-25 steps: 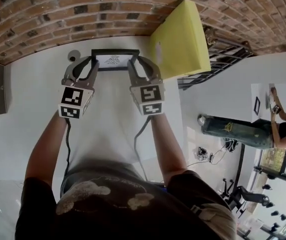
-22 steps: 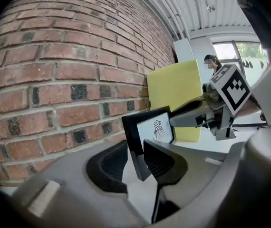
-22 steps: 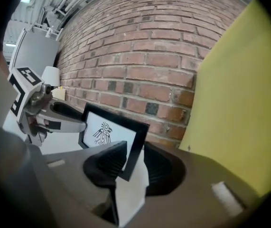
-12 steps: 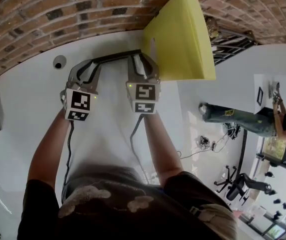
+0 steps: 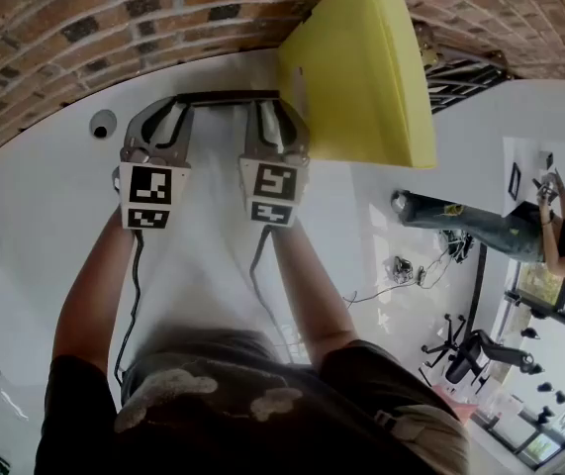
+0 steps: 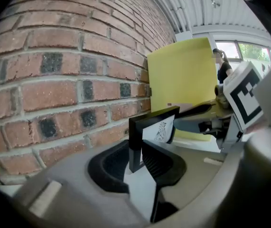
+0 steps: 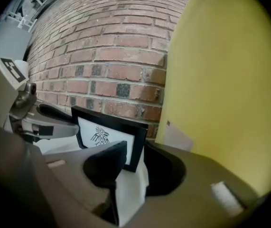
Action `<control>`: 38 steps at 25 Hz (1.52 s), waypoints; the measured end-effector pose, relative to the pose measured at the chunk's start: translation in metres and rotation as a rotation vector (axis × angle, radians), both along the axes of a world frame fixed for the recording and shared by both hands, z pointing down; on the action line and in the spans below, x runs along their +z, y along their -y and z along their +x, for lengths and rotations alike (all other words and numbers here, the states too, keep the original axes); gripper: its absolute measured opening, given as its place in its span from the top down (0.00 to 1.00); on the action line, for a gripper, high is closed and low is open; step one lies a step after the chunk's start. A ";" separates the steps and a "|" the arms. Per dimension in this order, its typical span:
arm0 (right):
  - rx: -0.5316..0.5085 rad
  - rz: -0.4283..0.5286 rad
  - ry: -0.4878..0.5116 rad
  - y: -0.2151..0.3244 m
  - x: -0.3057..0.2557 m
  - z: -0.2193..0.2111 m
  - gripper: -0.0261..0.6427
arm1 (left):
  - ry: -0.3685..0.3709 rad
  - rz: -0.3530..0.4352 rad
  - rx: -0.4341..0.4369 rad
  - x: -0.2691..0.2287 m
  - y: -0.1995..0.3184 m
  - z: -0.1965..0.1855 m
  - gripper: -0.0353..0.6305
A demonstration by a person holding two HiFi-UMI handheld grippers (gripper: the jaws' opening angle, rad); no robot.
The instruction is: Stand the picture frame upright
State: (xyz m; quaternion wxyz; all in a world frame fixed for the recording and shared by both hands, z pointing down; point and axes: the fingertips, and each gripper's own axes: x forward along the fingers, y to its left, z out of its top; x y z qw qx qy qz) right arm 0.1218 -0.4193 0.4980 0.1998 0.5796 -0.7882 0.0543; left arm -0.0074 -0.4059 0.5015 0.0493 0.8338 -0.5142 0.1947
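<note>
The picture frame is black, and it is up on its edge, just in front of the brick wall. It is over the far side of the white surface. Its front faces the person who holds the tongs. The white picture inside has a small dark drawing that looks a bit like a bird.

The left tongs are clenched on the left end of the frame. In the left gripper view, the frame's side bar sits right between the two dark pads of the left tongs, and both pads press on it.

The right tongs are clenched on the right end. In the right gripper view, the frame's right side bar is pinched between the pads of the right tongs.

The tongs hide the bottom of the frame, so I cannot tell if it rests on the surface.

A big yellow board leans on the wall just to the right of the frame. A small dark round thing lies on the surface to the left of the left tongs, apart from them. Far off to the right, another person stands in the room.
</note>
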 end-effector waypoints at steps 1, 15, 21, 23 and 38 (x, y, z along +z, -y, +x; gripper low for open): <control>0.005 -0.003 -0.001 0.000 0.001 0.001 0.79 | -0.006 0.004 -0.006 -0.003 0.003 0.000 0.81; 0.072 -0.015 0.024 0.010 0.001 0.008 0.79 | -0.051 -0.063 -0.027 0.003 -0.012 0.011 0.80; 0.090 -0.045 0.021 0.010 0.008 0.010 0.79 | -0.045 -0.084 -0.013 0.010 -0.013 0.013 0.80; 0.097 -0.048 0.026 0.008 0.007 0.011 0.79 | -0.051 -0.089 -0.010 0.008 -0.014 0.014 0.80; 0.103 -0.057 0.027 0.005 0.008 0.012 0.78 | -0.061 -0.111 0.015 0.010 -0.014 0.020 0.70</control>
